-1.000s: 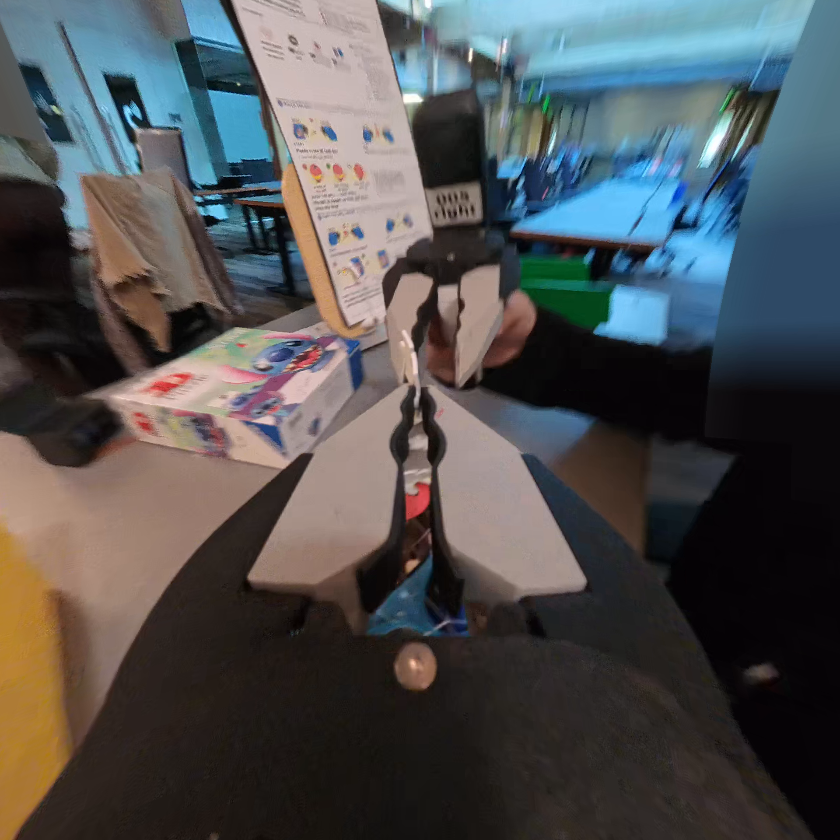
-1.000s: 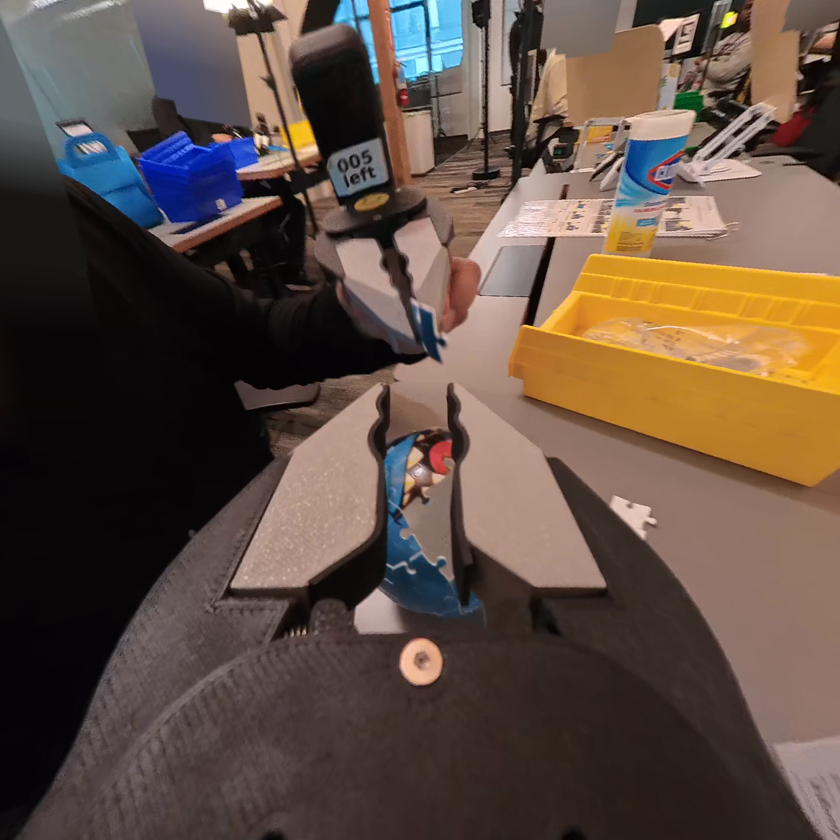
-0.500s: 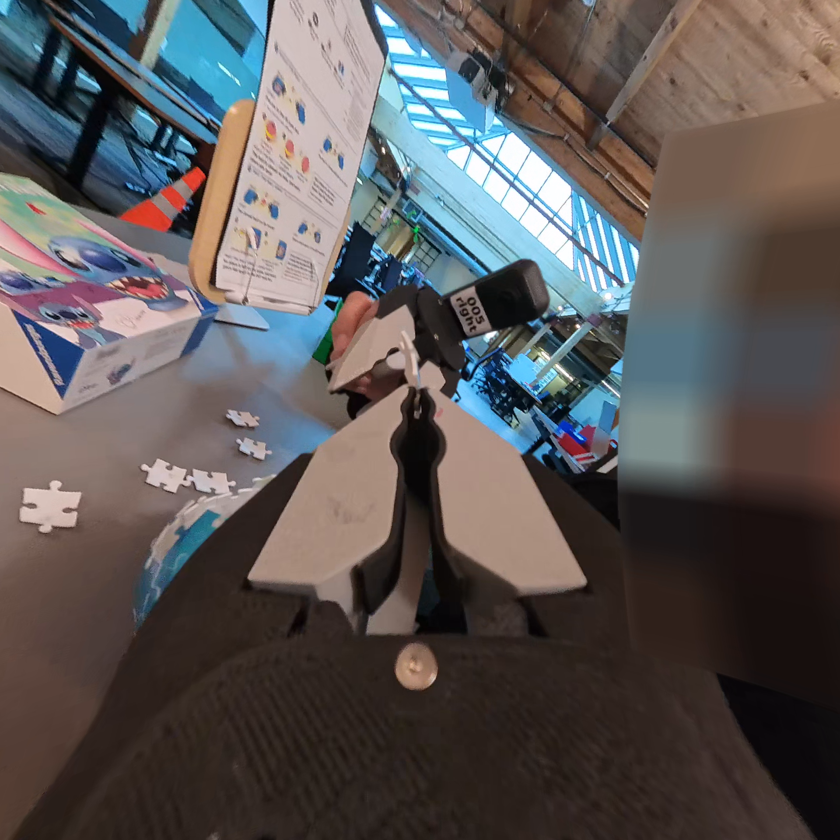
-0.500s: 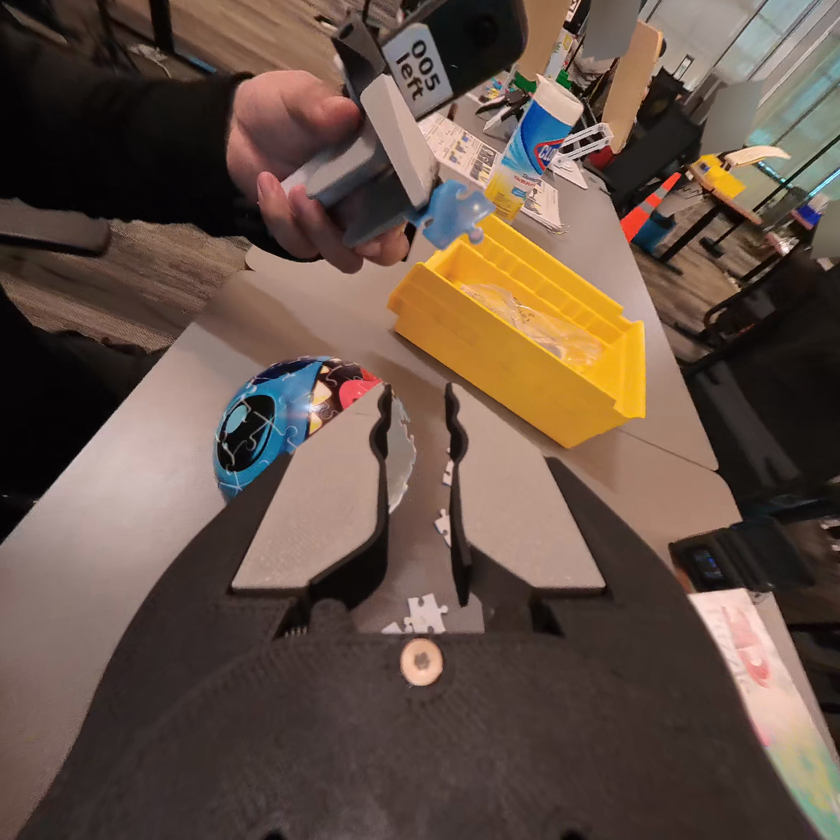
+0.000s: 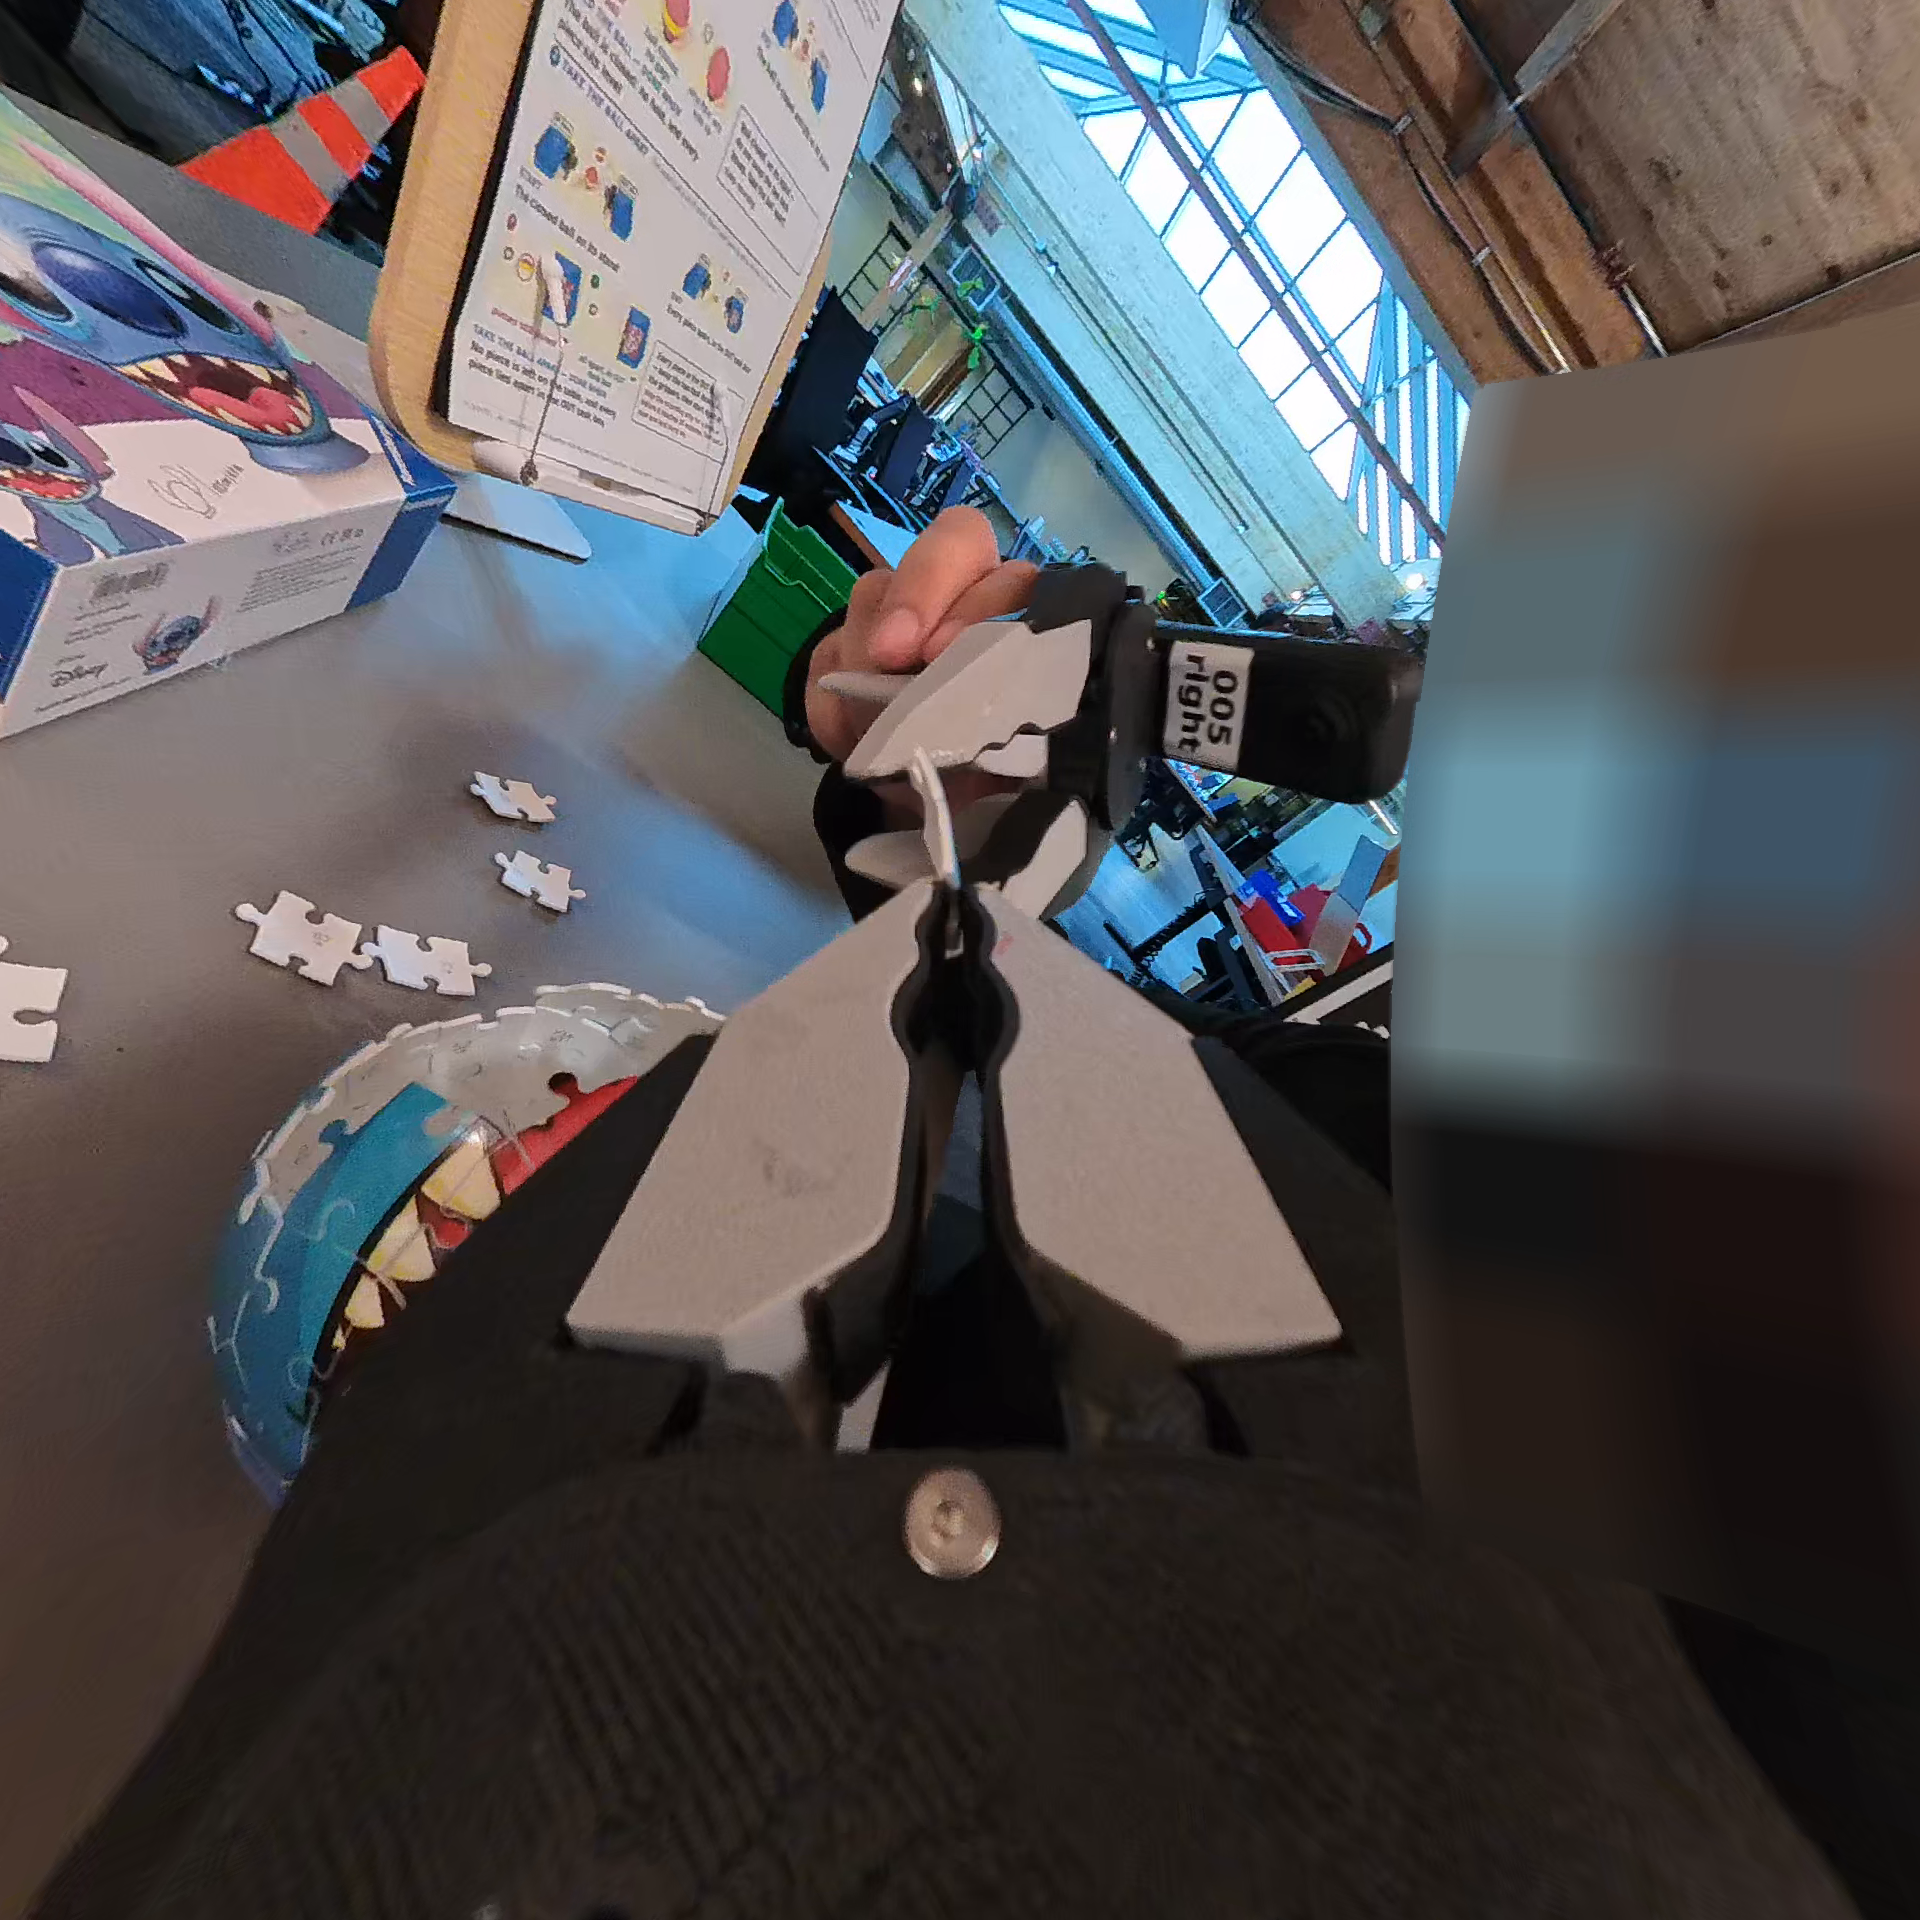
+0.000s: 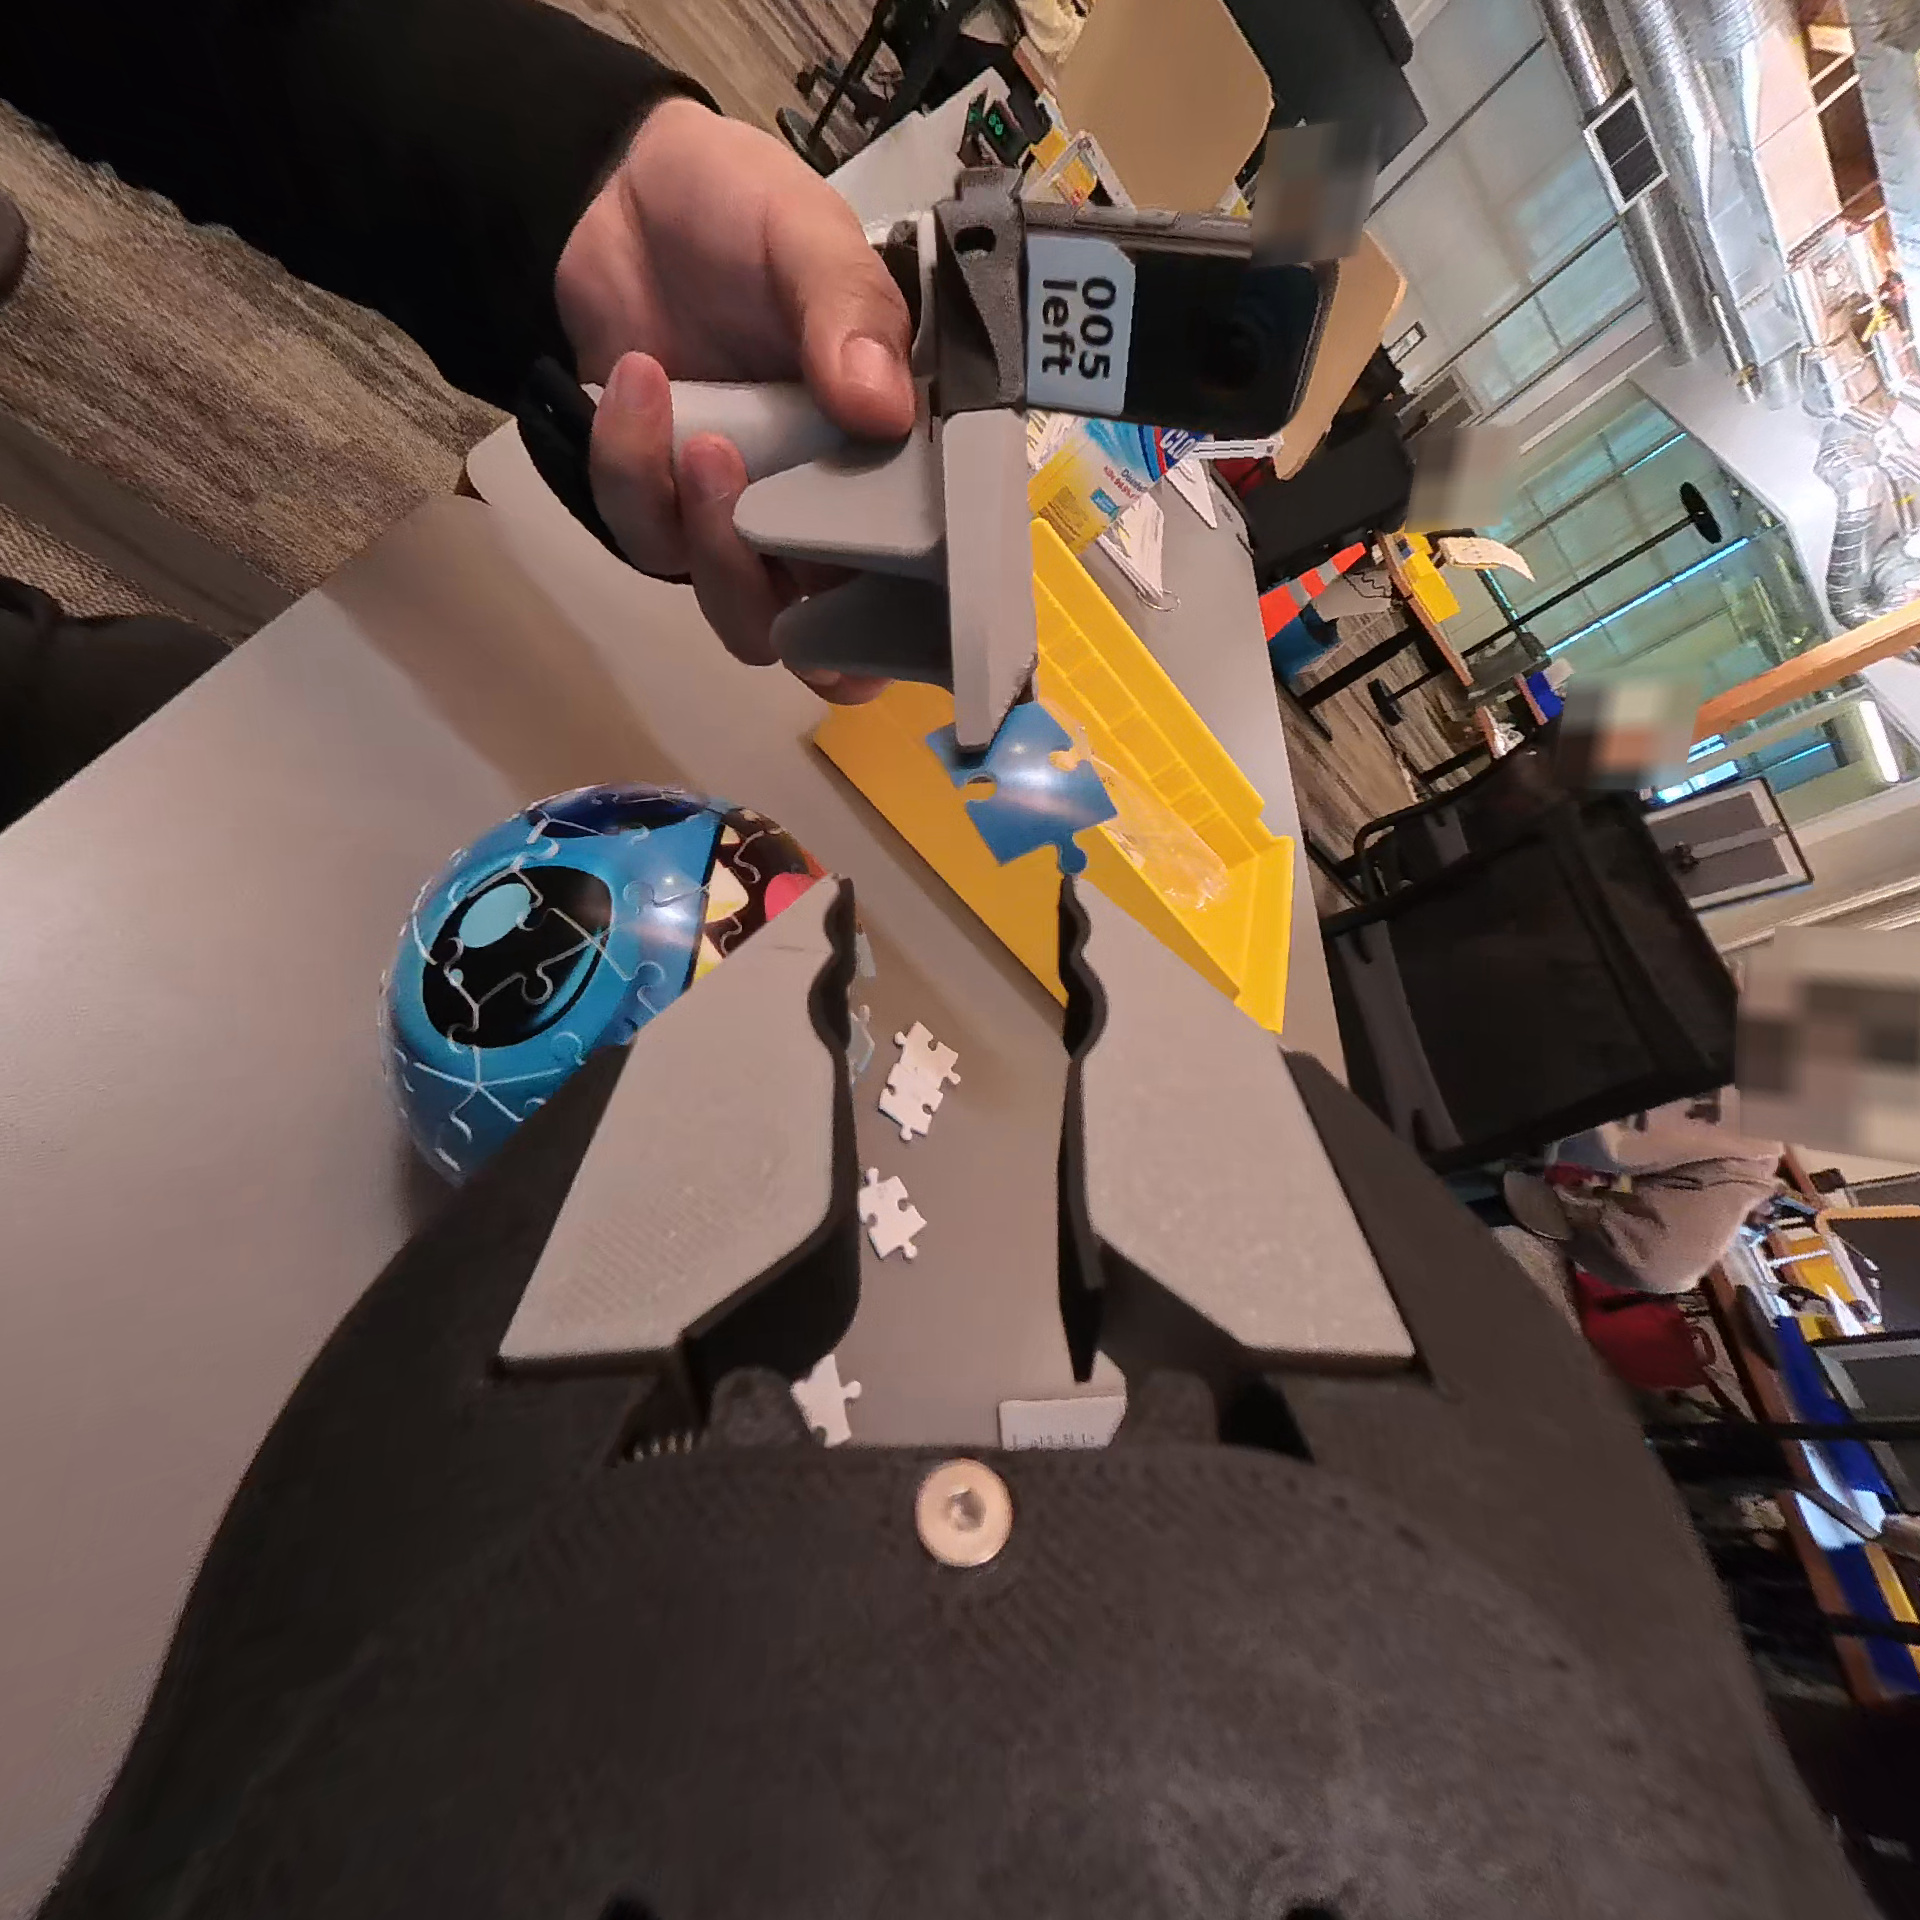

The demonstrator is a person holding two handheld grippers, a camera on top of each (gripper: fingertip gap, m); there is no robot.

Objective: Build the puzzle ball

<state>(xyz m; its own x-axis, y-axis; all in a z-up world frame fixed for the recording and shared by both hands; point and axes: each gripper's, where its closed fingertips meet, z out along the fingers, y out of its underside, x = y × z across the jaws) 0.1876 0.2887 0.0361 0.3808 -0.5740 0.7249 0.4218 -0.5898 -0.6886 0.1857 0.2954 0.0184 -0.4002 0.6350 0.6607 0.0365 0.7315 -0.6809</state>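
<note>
Puzzle ball half hidden behind right gripper

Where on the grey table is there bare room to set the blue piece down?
Bare table lies between the puzzle box and the loose white pieces. Another bare stretch borders the partly built ball on the person's side. It is crowded between the ball and the yellow bin, where white pieces lie scattered.

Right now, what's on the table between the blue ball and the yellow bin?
In the right wrist view, white puzzle pieces lie face down on the grey table between the puzzle ball and the yellow bin.
</note>
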